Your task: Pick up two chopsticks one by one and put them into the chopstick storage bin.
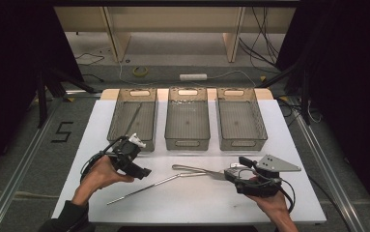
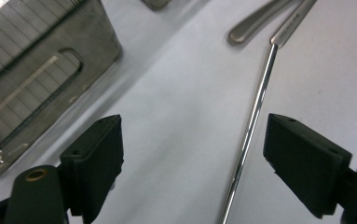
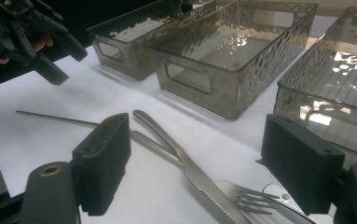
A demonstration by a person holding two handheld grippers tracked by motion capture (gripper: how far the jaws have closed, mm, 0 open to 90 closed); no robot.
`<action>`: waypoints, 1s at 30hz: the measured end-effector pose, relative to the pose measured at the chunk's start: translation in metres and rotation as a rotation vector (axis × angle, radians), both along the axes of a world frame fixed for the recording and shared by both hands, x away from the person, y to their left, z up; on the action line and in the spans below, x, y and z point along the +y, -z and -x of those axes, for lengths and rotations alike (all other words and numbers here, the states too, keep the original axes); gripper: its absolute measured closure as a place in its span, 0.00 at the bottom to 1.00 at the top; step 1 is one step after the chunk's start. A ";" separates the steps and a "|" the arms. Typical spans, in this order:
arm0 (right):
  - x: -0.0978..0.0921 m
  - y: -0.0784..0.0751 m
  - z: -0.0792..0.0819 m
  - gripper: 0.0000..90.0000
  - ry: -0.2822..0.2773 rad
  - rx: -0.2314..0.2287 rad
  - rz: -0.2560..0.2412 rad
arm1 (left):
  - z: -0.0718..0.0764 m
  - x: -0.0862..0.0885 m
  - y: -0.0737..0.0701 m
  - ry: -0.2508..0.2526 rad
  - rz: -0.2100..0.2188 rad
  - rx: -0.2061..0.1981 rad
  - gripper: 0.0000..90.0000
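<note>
Cutlery sorting: both grippers empty above the utensils in front of 3 bins.

The thin metal rod (image 2: 253, 126) lies flat on the white table (image 1: 192, 203), in front of the middle bin (image 1: 187, 121), running from front-left to the handles of the knife (image 3: 185, 170) and fork (image 3: 246, 198). The rod is judged light, stiff and slippery; it will likely roll, so take it mid-length with the jaws square across the shaft. The left gripper (image 2: 192, 156) hangs just above the rod, jaws wide apart, touching nothing. The right gripper (image 3: 197, 170), right of the rod, also stands wide, straddling the knife and fork without contact. The left bin (image 1: 132, 116) already holds 1 slender item.
</note>
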State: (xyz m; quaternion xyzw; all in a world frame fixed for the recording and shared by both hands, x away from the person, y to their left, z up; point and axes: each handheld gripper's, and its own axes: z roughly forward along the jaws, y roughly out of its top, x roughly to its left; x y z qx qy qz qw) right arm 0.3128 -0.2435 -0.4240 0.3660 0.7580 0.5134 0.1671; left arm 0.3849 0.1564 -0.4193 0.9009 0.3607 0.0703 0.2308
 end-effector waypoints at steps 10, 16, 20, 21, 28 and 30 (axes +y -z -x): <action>0.001 0.000 0.000 0.28 -0.002 0.001 0.005 | 0.012 -0.013 0.014 0.084 -0.072 0.052 0.36; 0.001 0.000 0.001 0.28 -0.003 0.001 0.007 | 0.015 -0.016 0.019 0.115 -0.102 0.079 0.45; 0.001 0.000 0.000 0.28 -0.005 0.002 0.007 | 0.017 -0.018 0.025 0.134 -0.112 0.099 0.51; 0.001 0.000 0.000 0.28 -0.004 0.002 0.007 | 0.018 -0.019 0.027 0.138 -0.118 0.103 0.54; 0.002 0.000 0.000 0.28 -0.007 0.004 0.009 | 0.019 -0.020 0.035 0.158 -0.136 0.117 0.65; 0.002 0.000 0.000 0.28 -0.006 0.005 0.010 | 0.020 -0.020 0.036 0.166 -0.149 0.122 0.67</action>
